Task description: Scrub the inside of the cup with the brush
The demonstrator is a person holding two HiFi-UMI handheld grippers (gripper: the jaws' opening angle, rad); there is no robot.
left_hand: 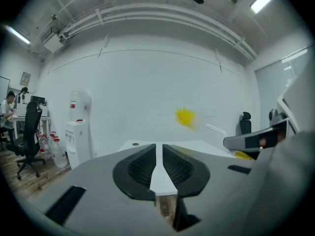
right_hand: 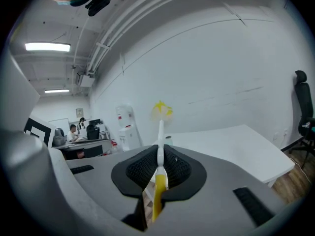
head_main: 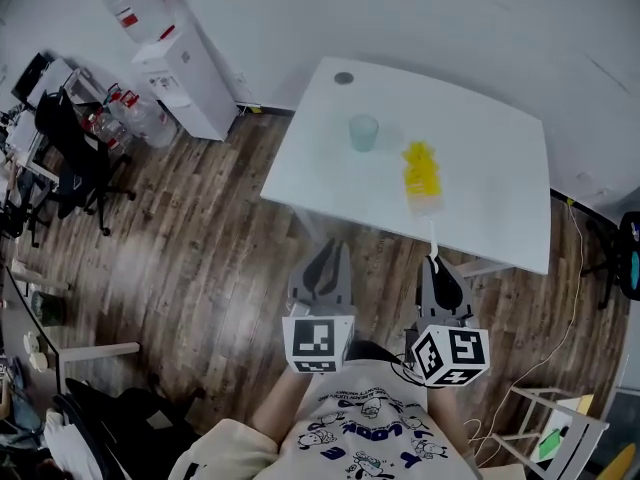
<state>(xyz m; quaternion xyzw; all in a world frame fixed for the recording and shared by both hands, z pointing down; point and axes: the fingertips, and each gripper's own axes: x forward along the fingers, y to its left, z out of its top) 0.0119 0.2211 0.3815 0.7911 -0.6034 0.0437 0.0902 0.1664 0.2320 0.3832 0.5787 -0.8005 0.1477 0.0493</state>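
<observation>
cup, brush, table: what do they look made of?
Cup: pale blue-green and see-through, so likely plastic, possibly glass.
Brush: fluffy yellow head, probably sponge or soft bristles. The slim white-and-yellow handle is glossy and looks plastic.
Table: smooth matte white top, probably laminate, though what lies under the surface doesn't show.

Brush [head_main: 421, 176] head blurred; cup [head_main: 364, 132] interior unclear

White table [head_main: 490, 158] on a wooden floor [head_main: 200, 238] carries 1 clear cup [head_main: 364, 132] and 1 small grey disc [head_main: 344, 78].
</observation>
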